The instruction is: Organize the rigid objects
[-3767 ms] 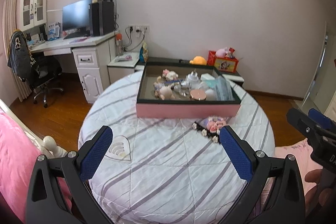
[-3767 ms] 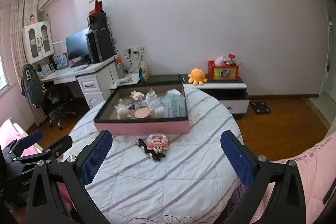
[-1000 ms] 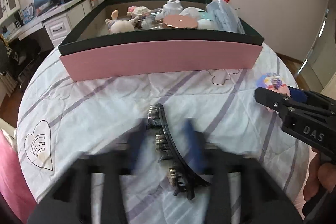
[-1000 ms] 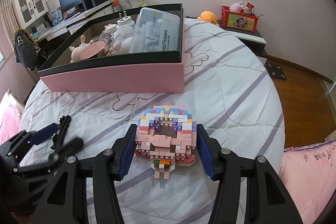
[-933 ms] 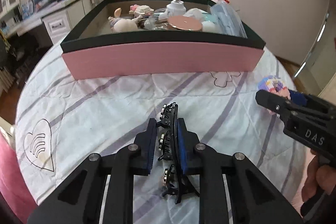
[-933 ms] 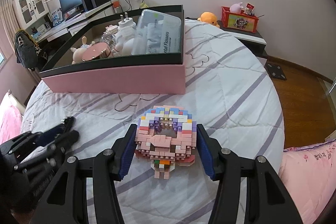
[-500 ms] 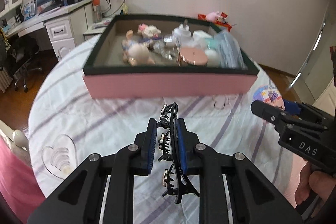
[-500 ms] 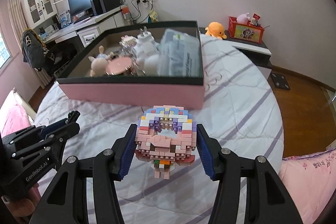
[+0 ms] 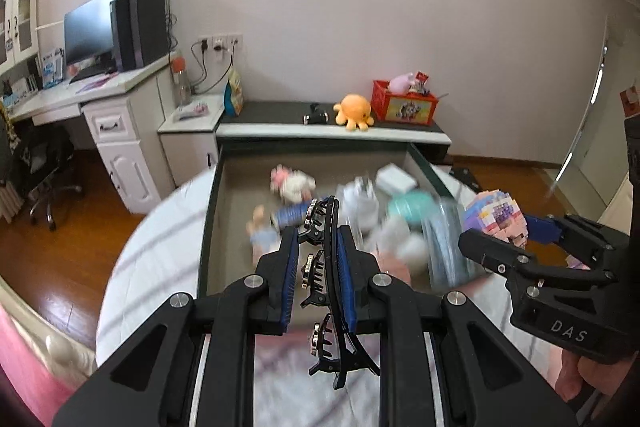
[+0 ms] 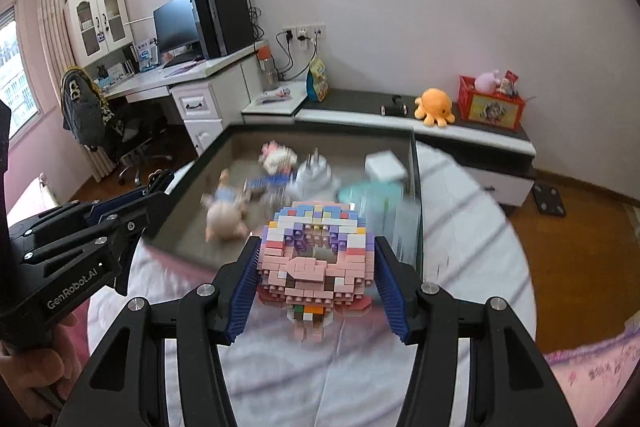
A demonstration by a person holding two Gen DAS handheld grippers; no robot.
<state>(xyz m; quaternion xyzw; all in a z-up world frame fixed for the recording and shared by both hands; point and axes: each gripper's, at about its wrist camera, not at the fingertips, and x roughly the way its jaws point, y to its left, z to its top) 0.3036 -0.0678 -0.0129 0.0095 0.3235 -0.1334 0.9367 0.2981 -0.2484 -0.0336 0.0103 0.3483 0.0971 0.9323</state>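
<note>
The left claw (image 9: 318,259) is closed tight on a black hair clip (image 9: 328,291); its two blue pads press the long body of the clip from both sides, and the toothed end of the clip sticks out toward the camera. The clip is up in the air, above the near edge of the box (image 9: 212,211). The right claw (image 10: 316,263) is closed on a pink brick figure (image 10: 316,259), one pad on each side of it, and the figure is also lifted, in front of the near wall of the box. In the left wrist view the right claw shows at the right, with the same figure between its fingers.

The box is open, with a dark rim, and it stands on a round surface with a white cover with grey stripes (image 10: 472,227). Inside it lie several small things, blurred: a small doll (image 10: 224,211) on the left, a white and pink toy (image 10: 276,155) farther back, a white block (image 10: 384,165) at the far right, something mint green (image 10: 360,195) beside it. I cannot tell more about them.

Behind the box, at the wall, a low cabinet (image 10: 460,135) carries an orange plush octopus (image 10: 434,107) and a red crate (image 10: 492,107). At the far left is a white desk (image 10: 168,83) with a monitor (image 10: 176,23).
</note>
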